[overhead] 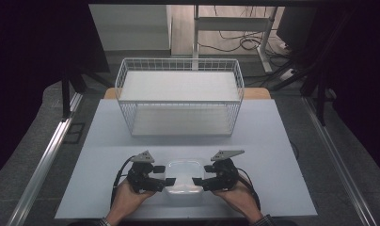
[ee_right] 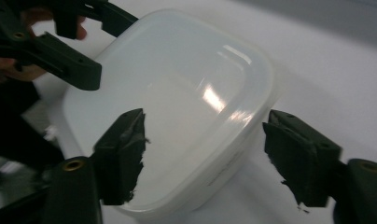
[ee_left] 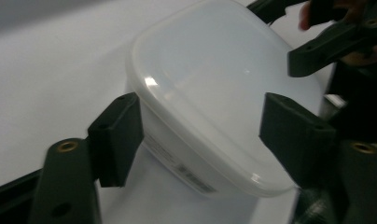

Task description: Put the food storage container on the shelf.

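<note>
From the high view, the translucent plastic box (overhead: 183, 181) sits on the white table (overhead: 108, 141) right between the 2 tools, with the wire basket (overhead: 178, 96) well beyond them. The left gripper (overhead: 165, 175) comes at the box's left side and the right gripper (overhead: 201, 175) at its right, both forearms entering from below, hands low and roughly level, jaws pointing inward at each other. To lift it cleanly I would want both sides pinched at matching height, so the box stays flat.

In the left gripper view, the box (ee_left: 214, 93) lies ahead between the jaws, which stand spread; the left pad (ee_left: 119, 135) is just beside the wall under the lid rim, the other over the lid, with no clear press visible. Seat deeper before squeezing.

In the right gripper view, the box (ee_right: 177, 102) again fills the gap; the jaws are parted, the worn pad (ee_right: 123, 154) over the lid, its mate clear of the corner. The other tool shows beyond.
</note>
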Demonstrator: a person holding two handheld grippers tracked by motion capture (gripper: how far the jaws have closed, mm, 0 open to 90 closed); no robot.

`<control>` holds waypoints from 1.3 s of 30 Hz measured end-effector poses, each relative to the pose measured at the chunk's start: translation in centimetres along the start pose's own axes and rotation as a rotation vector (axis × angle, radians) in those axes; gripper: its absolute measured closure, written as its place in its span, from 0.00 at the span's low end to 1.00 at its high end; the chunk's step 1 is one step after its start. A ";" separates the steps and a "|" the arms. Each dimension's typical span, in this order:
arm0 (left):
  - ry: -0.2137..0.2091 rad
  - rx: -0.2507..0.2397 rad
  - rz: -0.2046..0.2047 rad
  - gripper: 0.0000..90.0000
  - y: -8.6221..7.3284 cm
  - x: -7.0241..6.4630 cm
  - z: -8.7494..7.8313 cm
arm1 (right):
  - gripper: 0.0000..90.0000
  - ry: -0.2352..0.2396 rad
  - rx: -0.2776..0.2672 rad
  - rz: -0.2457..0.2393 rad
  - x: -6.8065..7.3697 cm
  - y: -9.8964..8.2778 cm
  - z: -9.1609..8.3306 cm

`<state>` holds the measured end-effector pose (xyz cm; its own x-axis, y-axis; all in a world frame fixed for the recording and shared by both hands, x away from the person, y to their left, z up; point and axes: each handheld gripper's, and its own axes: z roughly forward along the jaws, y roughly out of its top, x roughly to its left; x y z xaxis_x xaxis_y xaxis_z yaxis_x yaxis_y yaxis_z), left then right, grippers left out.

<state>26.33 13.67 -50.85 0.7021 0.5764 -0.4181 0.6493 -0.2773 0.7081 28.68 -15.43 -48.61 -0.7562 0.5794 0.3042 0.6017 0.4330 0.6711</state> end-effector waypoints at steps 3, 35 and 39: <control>-0.003 0.004 -0.013 0.43 -0.6 -0.7 -0.7 | 0.43 0.062 0.024 0.106 -0.5 -0.6 -0.4; 0.152 -0.171 -0.005 0.89 1.6 -1.9 -3.5 | 0.88 -0.083 -0.216 0.027 1.0 0.8 -3.5; 0.163 -0.187 0.012 0.89 2.7 -2.0 -4.1 | 0.88 -0.091 -0.234 0.000 0.9 1.9 -4.1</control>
<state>25.52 14.94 -45.74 0.6429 0.6947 -0.3225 0.5653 -0.1463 0.8118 28.08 -16.88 -44.30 -0.7237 0.6437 0.2489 0.5175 0.2676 0.8127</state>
